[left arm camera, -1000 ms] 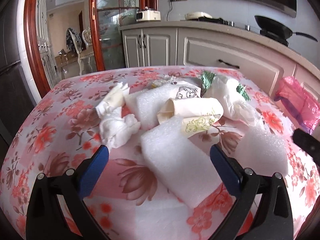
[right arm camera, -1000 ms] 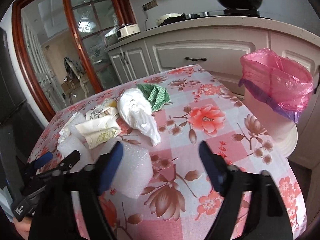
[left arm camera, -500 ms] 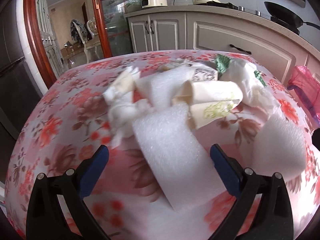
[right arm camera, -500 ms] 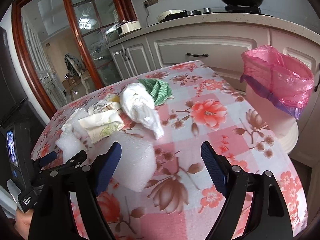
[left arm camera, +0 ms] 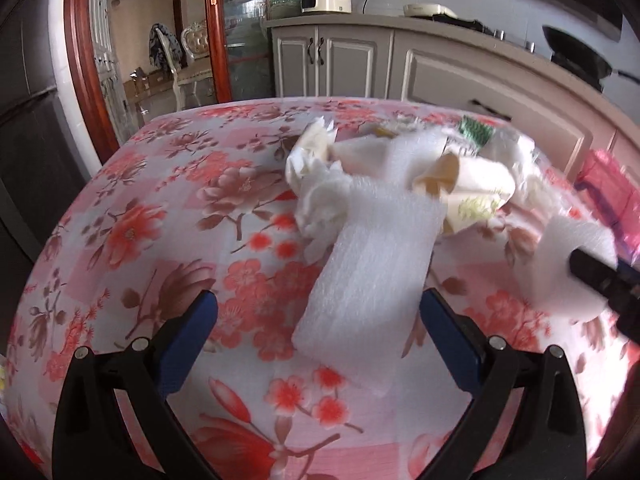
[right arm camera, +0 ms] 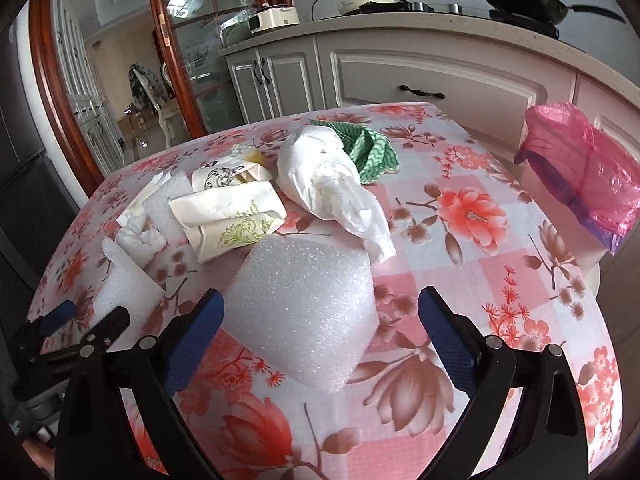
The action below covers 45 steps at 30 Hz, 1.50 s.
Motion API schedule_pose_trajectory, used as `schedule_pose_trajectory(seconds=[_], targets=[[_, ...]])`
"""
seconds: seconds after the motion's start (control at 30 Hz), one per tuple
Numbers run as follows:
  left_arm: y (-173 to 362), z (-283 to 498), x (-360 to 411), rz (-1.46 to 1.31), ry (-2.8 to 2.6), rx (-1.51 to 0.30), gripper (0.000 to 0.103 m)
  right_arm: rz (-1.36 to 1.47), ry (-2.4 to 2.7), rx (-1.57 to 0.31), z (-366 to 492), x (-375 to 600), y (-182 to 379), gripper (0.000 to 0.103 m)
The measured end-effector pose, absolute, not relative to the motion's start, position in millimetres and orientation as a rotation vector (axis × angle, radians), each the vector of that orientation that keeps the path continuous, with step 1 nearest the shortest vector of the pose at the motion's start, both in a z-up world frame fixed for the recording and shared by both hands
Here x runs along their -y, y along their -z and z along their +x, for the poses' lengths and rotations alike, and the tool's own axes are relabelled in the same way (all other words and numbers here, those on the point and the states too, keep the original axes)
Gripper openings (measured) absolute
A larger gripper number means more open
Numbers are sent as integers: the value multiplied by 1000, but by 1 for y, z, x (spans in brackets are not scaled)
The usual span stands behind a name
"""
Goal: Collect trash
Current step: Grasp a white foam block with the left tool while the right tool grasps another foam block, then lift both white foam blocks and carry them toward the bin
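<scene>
While my right gripper [right arm camera: 318, 316] is opening its jaws around one thick white foam block [right arm camera: 304, 308] without touching it, my left gripper [left arm camera: 318, 316] stands wide open before a second white foam sheet [left arm camera: 376, 268]. Both foam pieces lie on the floral pink tablecloth [right arm camera: 460, 264]. I count also one crumpled white paper bag [right arm camera: 332, 184], one green cloth [right arm camera: 368, 148] and one pink-lined trash bin [right arm camera: 580, 176] beside the table.

Foam block [right arm camera: 304, 304] before papers [right arm camera: 228, 216]; bin [right arm camera: 580, 176] right.
</scene>
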<state>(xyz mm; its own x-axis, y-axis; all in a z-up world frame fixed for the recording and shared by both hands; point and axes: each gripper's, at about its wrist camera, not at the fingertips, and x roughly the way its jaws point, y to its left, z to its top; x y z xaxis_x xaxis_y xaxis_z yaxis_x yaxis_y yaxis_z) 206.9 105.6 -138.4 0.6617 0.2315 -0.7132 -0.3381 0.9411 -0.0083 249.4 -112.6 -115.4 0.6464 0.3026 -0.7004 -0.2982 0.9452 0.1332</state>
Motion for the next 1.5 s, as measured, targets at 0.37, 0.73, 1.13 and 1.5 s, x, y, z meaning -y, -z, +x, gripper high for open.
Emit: schedule_pose_trajectory(seconds=[0.37,0.73,1.13,1.5], targets=[[142,218,-101,-156,-262,-791,96,-18,-325,-793,246,112,114,92],[140,212,-102,-170,-190,-760,57,-18,-322,-794,240,108,111,92],[123,194,-96,-110,-208,-684,56,-51,-244,-816,244,98,123,77],[102,176,-95,-113,-227,-629,56,-76,-351,-640,207,103,87,74]])
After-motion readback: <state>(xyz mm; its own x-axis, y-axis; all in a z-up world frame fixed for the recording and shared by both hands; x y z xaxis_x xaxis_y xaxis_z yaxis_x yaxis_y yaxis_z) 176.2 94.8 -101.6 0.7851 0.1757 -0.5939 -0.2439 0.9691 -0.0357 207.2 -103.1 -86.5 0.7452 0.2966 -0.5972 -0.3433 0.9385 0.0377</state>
